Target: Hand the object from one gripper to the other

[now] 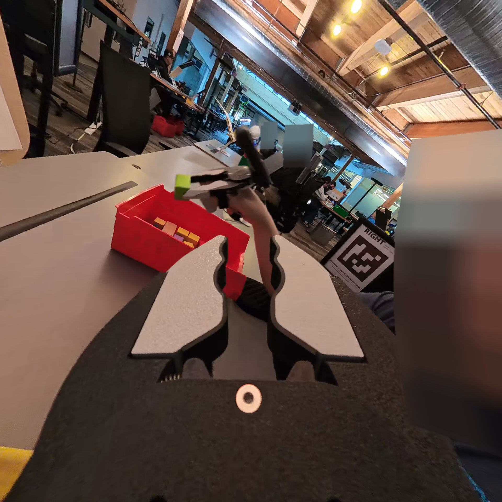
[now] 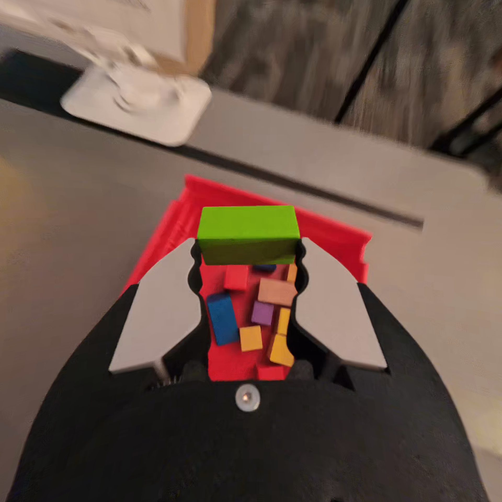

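My right gripper (image 2: 247,240) is shut on a green block (image 2: 247,233) held crosswise at its fingertips, above the red bin (image 2: 339,236). The left wrist view shows that same gripper (image 1: 190,186) farther off, held by a hand, with the green block (image 1: 181,187) at its tip above the bin's far side. My left gripper (image 1: 248,240) is open and empty. It sits lower and nearer, at the near right corner of the red bin (image 1: 141,241), apart from the block.
The red bin holds several small coloured blocks (image 2: 252,312) and stands on a grey table (image 1: 54,285). A white base (image 2: 135,108) stands at the table's far edge. A black-and-white marker sign (image 1: 358,258) stands to the right. People sit at desks in the background.
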`<control>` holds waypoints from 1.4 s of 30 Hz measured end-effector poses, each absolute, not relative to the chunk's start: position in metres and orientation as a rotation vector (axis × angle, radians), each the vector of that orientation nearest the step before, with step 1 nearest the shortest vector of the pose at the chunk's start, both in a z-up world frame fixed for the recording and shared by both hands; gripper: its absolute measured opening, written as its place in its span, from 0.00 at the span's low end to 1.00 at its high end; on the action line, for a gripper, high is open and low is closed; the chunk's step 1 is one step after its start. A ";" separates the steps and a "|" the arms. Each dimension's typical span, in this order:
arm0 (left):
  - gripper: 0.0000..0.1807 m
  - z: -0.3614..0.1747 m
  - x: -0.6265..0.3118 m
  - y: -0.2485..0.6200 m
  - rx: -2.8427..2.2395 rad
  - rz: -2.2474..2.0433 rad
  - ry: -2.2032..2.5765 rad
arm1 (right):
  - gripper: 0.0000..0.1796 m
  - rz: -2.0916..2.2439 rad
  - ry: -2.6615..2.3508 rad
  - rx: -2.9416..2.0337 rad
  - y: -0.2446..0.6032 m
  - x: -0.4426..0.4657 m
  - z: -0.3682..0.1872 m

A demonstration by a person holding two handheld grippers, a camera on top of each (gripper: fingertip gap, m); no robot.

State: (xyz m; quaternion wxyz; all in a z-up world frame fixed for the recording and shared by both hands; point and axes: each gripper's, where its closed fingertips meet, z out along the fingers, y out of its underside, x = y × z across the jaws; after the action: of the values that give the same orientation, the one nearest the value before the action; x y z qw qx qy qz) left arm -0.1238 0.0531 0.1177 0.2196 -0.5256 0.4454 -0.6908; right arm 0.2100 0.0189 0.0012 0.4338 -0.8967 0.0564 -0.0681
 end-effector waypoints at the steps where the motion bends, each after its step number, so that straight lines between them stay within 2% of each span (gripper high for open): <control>1: 0.16 0.117 -0.124 0.053 -1.459 -1.912 1.232 | 0.38 -0.119 0.190 -2.303 0.019 0.217 -0.021; 4: 0.15 0.116 -0.122 0.051 -1.471 -1.933 1.230 | 0.38 0.041 0.262 -2.438 0.019 0.217 -0.063; 14: 0.13 0.111 -0.117 0.051 -1.504 -1.971 1.238 | 0.38 0.099 0.240 -2.538 0.049 0.199 -0.110; 21: 0.13 0.111 -0.117 0.052 -1.509 -1.980 1.229 | 0.38 0.229 0.332 -2.616 0.054 0.198 -0.124; 31: 0.10 0.111 -0.114 0.047 -1.513 -1.997 1.249 | 0.38 0.198 0.434 -2.747 0.057 0.200 -0.135; 42: 0.10 0.116 -0.120 0.048 -1.492 -1.997 1.244 | 0.38 0.004 0.422 -2.705 0.059 0.207 -0.141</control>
State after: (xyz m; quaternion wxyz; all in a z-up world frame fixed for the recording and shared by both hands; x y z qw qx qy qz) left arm -0.1200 0.0480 0.1160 0.1766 -0.5271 0.4396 -0.7055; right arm 0.2071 0.0591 -0.1413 0.2008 -0.9679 0.1511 0.0016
